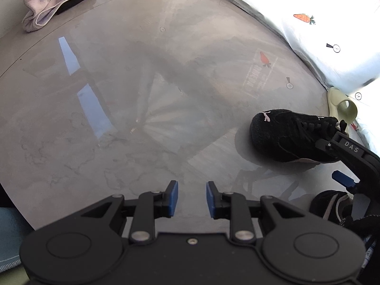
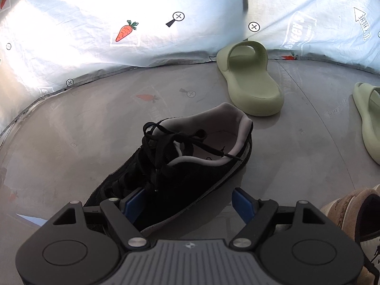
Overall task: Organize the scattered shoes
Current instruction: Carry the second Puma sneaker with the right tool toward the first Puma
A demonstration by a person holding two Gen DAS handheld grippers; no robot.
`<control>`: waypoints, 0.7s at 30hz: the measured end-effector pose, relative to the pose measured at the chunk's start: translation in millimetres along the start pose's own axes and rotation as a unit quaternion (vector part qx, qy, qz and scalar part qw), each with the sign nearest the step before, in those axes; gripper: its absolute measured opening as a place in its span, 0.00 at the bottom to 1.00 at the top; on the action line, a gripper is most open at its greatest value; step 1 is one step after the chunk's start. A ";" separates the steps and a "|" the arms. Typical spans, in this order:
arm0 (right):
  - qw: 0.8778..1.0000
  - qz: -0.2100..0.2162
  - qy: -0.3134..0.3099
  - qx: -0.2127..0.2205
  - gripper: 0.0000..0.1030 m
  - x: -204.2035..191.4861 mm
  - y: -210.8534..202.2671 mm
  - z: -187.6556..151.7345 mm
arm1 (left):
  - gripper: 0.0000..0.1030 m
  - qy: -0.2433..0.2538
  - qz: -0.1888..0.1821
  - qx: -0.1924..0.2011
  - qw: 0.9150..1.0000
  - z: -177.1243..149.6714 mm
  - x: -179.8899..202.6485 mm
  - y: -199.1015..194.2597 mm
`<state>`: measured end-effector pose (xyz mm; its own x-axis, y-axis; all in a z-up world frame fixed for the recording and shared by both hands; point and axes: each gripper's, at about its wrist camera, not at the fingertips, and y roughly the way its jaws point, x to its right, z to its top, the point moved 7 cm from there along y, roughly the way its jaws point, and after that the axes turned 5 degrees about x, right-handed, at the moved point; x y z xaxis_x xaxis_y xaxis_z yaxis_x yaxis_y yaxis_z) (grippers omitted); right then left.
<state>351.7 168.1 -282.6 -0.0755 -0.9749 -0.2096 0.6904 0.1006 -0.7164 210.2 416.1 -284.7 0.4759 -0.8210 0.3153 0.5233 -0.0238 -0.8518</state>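
Observation:
A black suede sneaker with loose laces and a grey lining lies on the glossy grey floor, heel pointing away from me. My right gripper straddles its front half with the jaws wide. The left pad sits at the laced upper, and a strip of floor separates the right pad from the sole. In the left wrist view the same sneaker is at the right, with the right gripper over it. My left gripper hovers above bare floor, its pads slightly apart with nothing between them.
Two green slides lie near the white carrot-print sheet. A brown shoe sits at the lower right. In the left wrist view, another black shoe lies at the lower right and a pink cloth at the far left.

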 end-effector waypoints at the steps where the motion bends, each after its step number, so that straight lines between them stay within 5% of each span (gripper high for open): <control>1: 1.000 0.000 0.009 -0.002 0.77 1.6 -1.0 0.2 | 0.26 0.001 0.000 0.001 1.000 0.0 0.8 0.1; 10: 0.993 0.046 0.106 0.006 0.83 -6.7 -1.9 -3.7 | 0.27 -0.009 0.006 -0.005 1.000 -3.5 -2.7 4.7; 16: 0.991 0.011 0.133 -0.018 0.89 -29.2 23.6 -8.9 | 0.27 -0.015 0.015 -0.002 1.000 -2.9 -7.4 2.5; 21: 0.998 -0.032 0.035 -0.038 0.96 -50.0 39.9 -11.6 | 0.27 -0.023 0.020 -0.004 1.000 -2.4 -13.2 3.1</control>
<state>374.7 223.2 -308.5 -0.1688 -0.9639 -0.2061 0.6268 0.0564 -0.7771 203.8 425.5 -292.5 0.5287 -0.7944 0.2991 0.4969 0.0040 -0.8678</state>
